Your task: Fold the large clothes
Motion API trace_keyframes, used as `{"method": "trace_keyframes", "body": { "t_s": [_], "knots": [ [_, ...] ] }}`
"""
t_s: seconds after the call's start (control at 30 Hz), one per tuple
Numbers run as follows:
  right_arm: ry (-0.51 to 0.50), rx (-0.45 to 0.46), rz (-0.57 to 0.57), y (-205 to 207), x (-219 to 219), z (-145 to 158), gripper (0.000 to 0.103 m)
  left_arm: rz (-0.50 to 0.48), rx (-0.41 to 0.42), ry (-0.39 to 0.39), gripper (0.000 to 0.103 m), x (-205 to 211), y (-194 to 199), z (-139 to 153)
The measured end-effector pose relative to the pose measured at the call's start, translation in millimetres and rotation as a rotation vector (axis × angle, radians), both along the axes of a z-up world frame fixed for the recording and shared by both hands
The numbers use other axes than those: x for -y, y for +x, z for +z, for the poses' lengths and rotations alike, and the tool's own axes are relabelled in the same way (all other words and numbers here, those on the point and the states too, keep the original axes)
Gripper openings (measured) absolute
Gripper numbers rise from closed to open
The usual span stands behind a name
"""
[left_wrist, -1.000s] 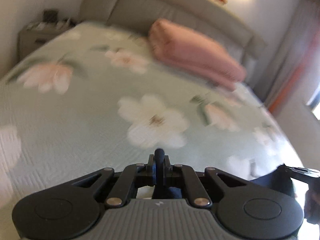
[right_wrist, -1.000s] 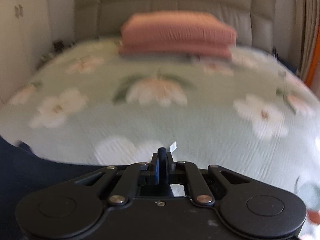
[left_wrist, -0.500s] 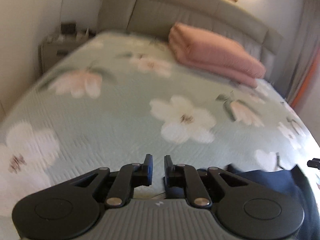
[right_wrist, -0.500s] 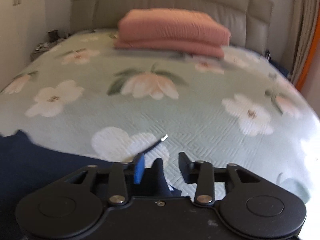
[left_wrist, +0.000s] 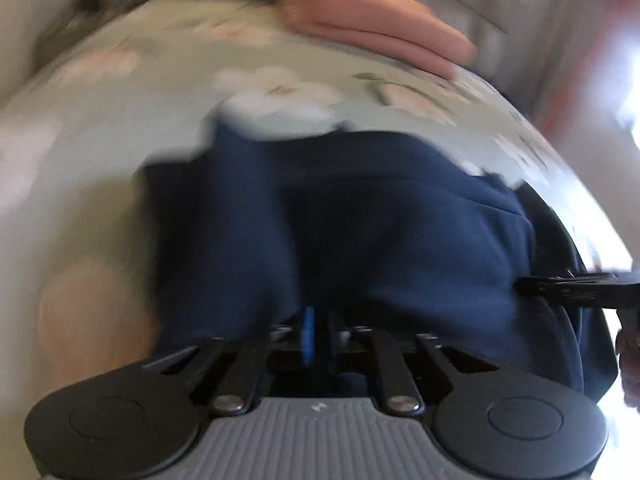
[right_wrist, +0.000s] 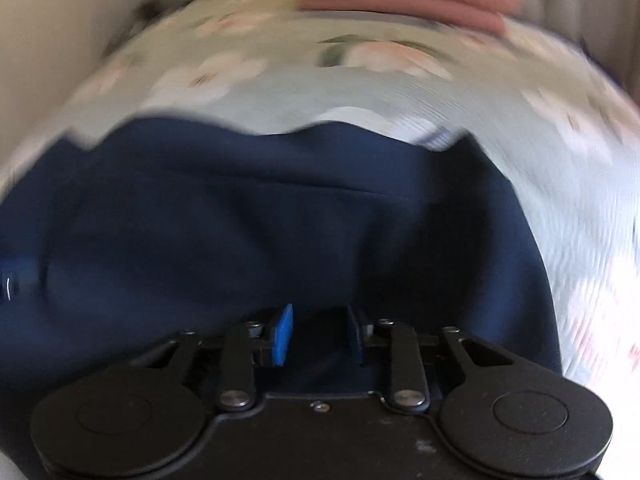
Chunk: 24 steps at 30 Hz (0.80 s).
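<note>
Two grippers working over one navy garment on the bed.

Left gripper [left_wrist: 318,334] is sitting with its jaws closed together at the near edge of the navy garment [left_wrist: 360,220]; blur is hiding whether cloth is pinched. Right gripper [right_wrist: 318,334] is showing a narrow gap, jaws having just been closing, navy cloth lying between the pads, unpressed. The garment is lying spread on the floral bedspread [right_wrist: 380,92]. Beyond, one pink folded blanket [left_wrist: 372,28] is resting by the one headboard [left_wrist: 492,4].

Navy garment [right_wrist: 280,240] matt, smooth cloth; floral bedspread [right_wrist: 400,96] finely ribbed, quilted cloth.
</note>
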State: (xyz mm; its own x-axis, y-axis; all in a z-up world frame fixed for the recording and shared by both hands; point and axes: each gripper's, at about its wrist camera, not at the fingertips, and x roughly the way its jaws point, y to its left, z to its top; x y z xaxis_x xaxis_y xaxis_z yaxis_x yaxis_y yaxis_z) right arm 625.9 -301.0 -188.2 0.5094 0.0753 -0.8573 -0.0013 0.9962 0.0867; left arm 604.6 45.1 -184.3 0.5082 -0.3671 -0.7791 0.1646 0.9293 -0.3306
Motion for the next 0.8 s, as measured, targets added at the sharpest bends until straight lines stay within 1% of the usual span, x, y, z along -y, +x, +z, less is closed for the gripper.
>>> {"method": "trace_keyframes", "body": {
  "t_s": [0.03, 0.07, 0.1, 0.13, 0.2, 0.27, 0.3, 0.33, 0.37, 0.4, 0.43, 0.47, 0.5, 0.53, 0.57, 0.63, 0.67, 0.73, 0.8],
  "knots": [
    [0.015, -0.017, -0.049, 0, 10, 5, 0.021, 0.033, -0.019, -0.056, 0.003, -15, -4, -2],
    [0.004, -0.025, -0.092, -4, 19, 13, 0.016, 0.058, -0.036, -0.090, 0.003, -27, -9, 0],
    [-0.016, -0.019, -0.115, -11, 25, 22, 0.017, 0.065, -0.040, -0.099, 0.003, -34, -14, 4],
    [-0.019, -0.005, -0.125, -20, 30, 33, 0.017, 0.070, -0.040, -0.091, 0.005, -37, -20, 9],
    [0.003, 0.018, -0.130, -43, 33, 51, 0.024, 0.069, -0.029, -0.050, 0.012, -37, -35, 23],
    [0.043, 0.029, -0.094, -67, 22, 60, 0.025, 0.060, 0.003, -0.055, 0.030, -32, -51, 37],
    [0.050, 0.027, -0.072, -78, 14, 61, 0.025, 0.051, 0.020, -0.067, 0.035, -28, -57, 41],
    [0.037, 0.016, -0.048, -88, 1, 58, 0.025, 0.040, 0.031, -0.071, 0.044, -24, -68, 44],
    [0.017, 0.004, -0.024, -94, -8, 51, 0.025, 0.027, 0.033, -0.053, 0.048, -19, -74, 44],
    [-0.009, -0.011, -0.004, -99, -16, 44, 0.025, 0.016, 0.027, -0.023, 0.048, -14, -79, 41],
    [-0.026, -0.032, 0.001, -103, -22, 34, 0.025, 0.008, 0.003, 0.018, 0.046, -11, -81, 35],
    [-0.025, -0.058, -0.007, -107, -24, 24, 0.025, 0.012, -0.046, 0.060, 0.042, -10, -83, 23],
    [-0.025, -0.081, -0.019, -110, -24, 15, 0.025, 0.027, -0.094, 0.076, 0.038, -15, -85, 11],
    [-0.042, -0.108, -0.042, -114, -19, 6, 0.025, 0.053, -0.099, 0.059, 0.023, -24, -89, 3],
    [-0.058, -0.126, -0.061, -118, -14, 0, 0.024, 0.076, -0.087, 0.034, 0.014, -34, -93, 1],
    [-0.025, -0.117, -0.080, -129, -1, -3, 0.021, 0.110, -0.123, -0.012, 0.009, -51, -96, 0],
    [-0.029, -0.125, -0.086, -133, 2, -1, 0.021, 0.118, -0.134, -0.027, 0.009, -57, -99, 1],
    [-0.055, -0.135, -0.091, -138, 4, 4, 0.021, 0.103, -0.133, -0.012, 0.009, -60, -104, 4],
    [-0.035, -0.148, -0.099, -140, 3, 11, 0.023, 0.087, -0.135, 0.002, 0.010, -61, -108, 7]
  ]
}}
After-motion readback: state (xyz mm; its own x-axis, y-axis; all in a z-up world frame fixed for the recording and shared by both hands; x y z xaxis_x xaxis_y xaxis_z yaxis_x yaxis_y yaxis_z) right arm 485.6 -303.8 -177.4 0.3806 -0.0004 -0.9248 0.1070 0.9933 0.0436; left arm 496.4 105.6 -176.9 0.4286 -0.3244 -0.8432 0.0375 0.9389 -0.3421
